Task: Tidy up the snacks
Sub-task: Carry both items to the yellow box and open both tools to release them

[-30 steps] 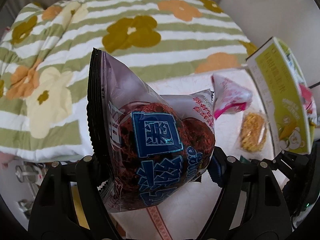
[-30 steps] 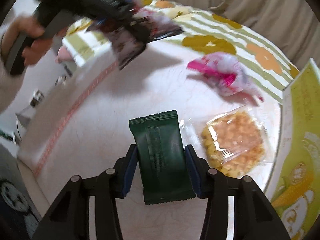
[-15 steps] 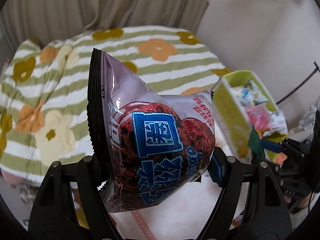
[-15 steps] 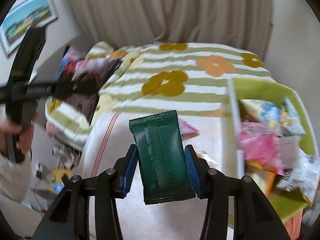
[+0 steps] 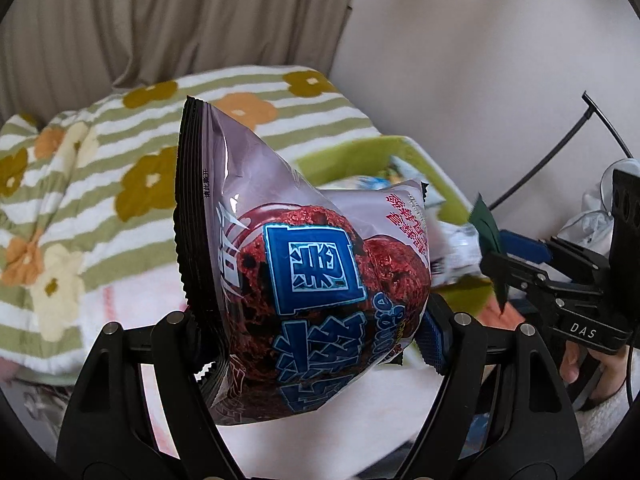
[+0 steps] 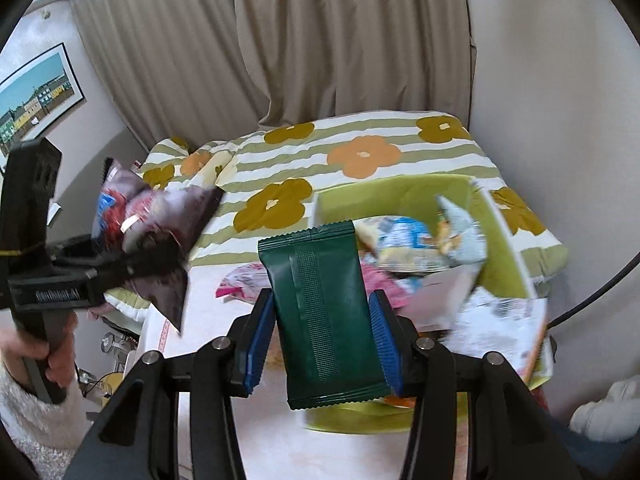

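Bed with striped floral blanket (image 6: 360, 152) fills the background; white table (image 6: 280, 440) in front. Green box (image 6: 400, 188) stands at the table's far right, open side up, already holding several packets, so it is likely the collection bin. Purple snack bag (image 5: 304, 264) is clamped low between the fingers of the left gripper (image 5: 316, 336), held up clear of the table. Green packet (image 6: 324, 312) is pinched at its sides by the right gripper (image 6: 324, 344), poised in front of the box, probably for dropping in. Pink packet (image 6: 240, 284) lies loose on the table.

"DAS" on right claw body (image 5: 584, 332), Chinese characters on purple snack bag (image 5: 316, 264)
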